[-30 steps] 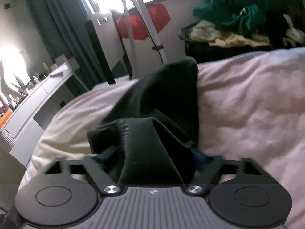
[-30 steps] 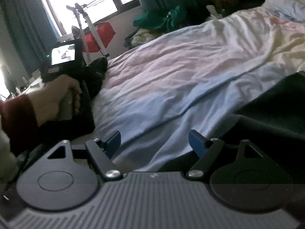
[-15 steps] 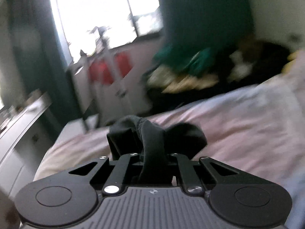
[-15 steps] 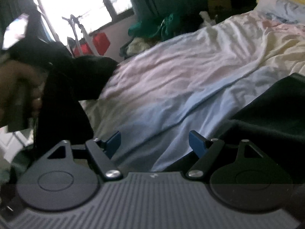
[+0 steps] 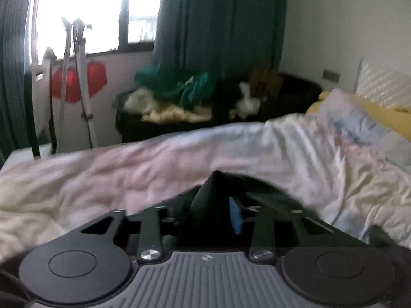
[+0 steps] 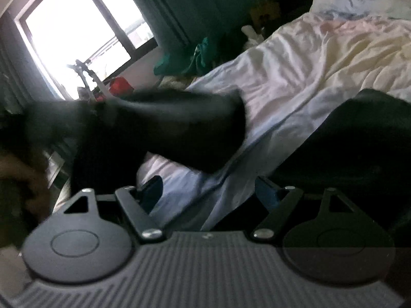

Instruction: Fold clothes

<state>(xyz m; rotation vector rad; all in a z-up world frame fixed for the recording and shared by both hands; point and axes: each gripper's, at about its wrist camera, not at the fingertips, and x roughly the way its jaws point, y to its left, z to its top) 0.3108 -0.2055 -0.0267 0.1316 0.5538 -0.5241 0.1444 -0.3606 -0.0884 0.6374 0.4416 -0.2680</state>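
The left gripper [image 5: 208,210] has a fold of black garment [image 5: 210,192] standing between its fingers, and its jaws are opening; the blue pad [image 5: 235,217] at three o'clock of the fold shows a sliver bare, and whether the pads press the cloth cannot be told. The right gripper [image 6: 209,192] is spread wide, with nothing between its blue-tipped fingers [image 6: 151,190] but pale bedding.

In the right wrist view the black garment [image 6: 167,131] hangs blurred in the air from nine o'clock toward the centre, above the bed. A second dark piece of cloth [image 6: 359,141] lies on the bedding at three o'clock, just beside the right gripper's outer finger. A blurred hand [image 6: 23,179] shows at the nine o'clock edge.

The surface is a bed covered by a rumpled quilt [image 5: 128,174], pale pink and cream with light blue patches, creased all over. At two o'clock in the left wrist view a pillow [image 5: 359,125] in pale blue and yellow lies at the head of the bed.

Beyond the bed, at twelve o'clock, a dark low piece of furniture carries a heap of clothes [image 5: 179,97] in green, cream and black. Dark teal curtains [image 5: 218,20] hang above it, beside a bright window [image 5: 84,12] at eleven o'clock. Under the window stand the legs of a metal stand [image 5: 82,82] before something red [image 5: 77,82]. A white wall [image 5: 346,25] fills one o'clock.
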